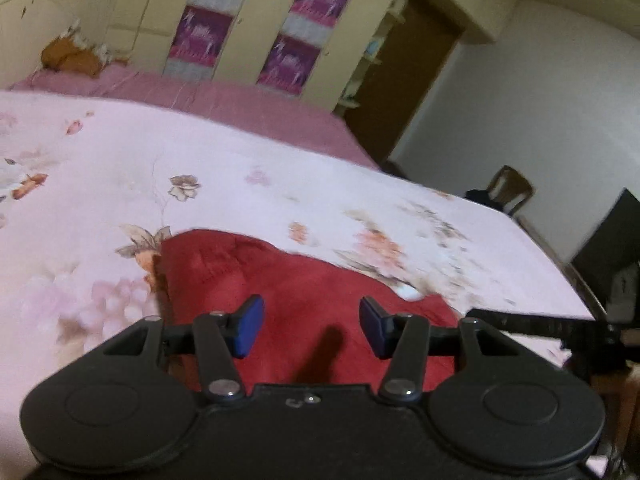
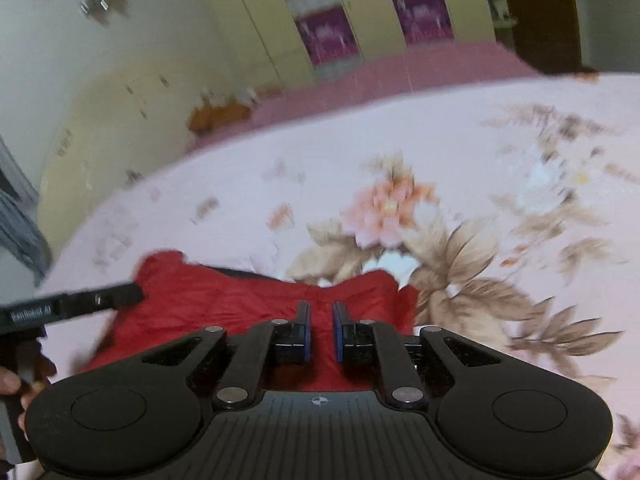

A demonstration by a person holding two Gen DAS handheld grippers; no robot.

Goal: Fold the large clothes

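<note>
- My left gripper (image 1: 311, 328) hangs above the red garment (image 1: 296, 304), its blue pads (image 1: 250, 326) standing well apart with nothing between them.
- That red garment lies bunched on the pale floral bedspread (image 1: 200, 168), close to the near edge of the bed, just below both my grippers.
- My right gripper (image 2: 321, 330) points down at the same garment; its pads (image 2: 306, 330) are drawn nearly together, a narrow gap left between them, and I see no cloth pinched in that gap.
- In the right wrist view, my left gripper's black finger (image 2: 80, 304) reaches in from the left edge over the garment's left side, and part of my hand (image 2: 12, 384) shows beneath it.
- Beyond the bedspread runs a pink sheet (image 1: 240, 100), then a yellow wardrobe (image 1: 256, 32) with purple panels.
- At far right in the left wrist view stands a wooden chair (image 1: 512, 190).
</note>
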